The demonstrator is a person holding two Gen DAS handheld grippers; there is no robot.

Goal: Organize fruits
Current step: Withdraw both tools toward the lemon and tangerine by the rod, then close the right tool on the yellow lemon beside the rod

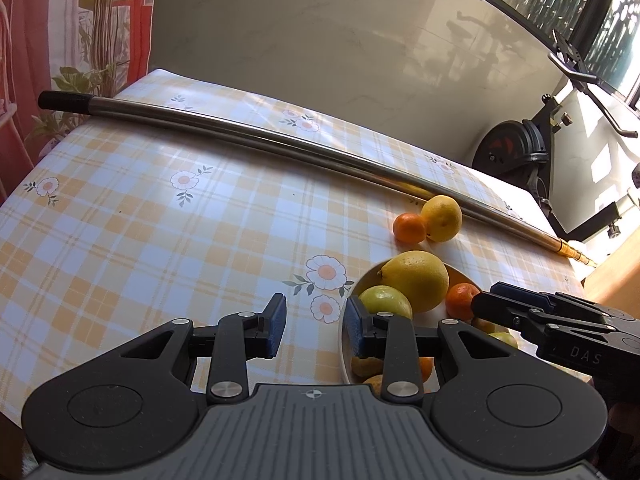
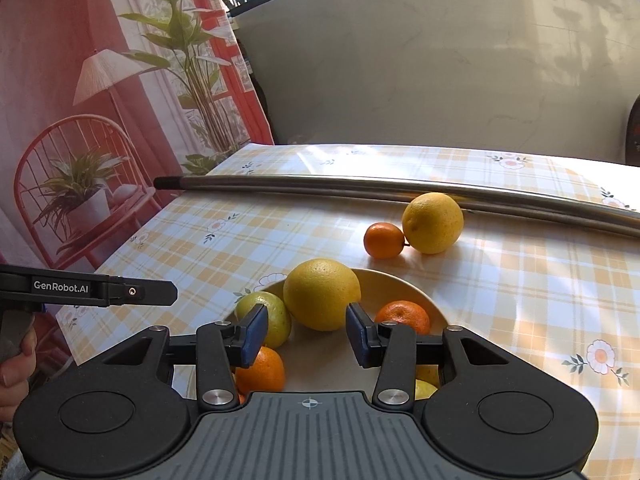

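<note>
Left gripper idles empty, jaws apart, at the bowl's 9 o'clock rim. Right gripper hangs over the bowl, jaws apart, nothing held. Bowl's piled: big yellow fruit on top could roll out if bumped. Loose orange and yellow fruit touch at 12 o'clock, against the metal pole; a nudge scatters them. Open cloth at 9 o'clock; table edge close at 3.

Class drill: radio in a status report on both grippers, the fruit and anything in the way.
Left gripper open, empty, beside bowl. Right gripper open, empty, over bowl. Small orange and yellow citrus on the cloth outside the bowl. Metal pole behind them.
</note>
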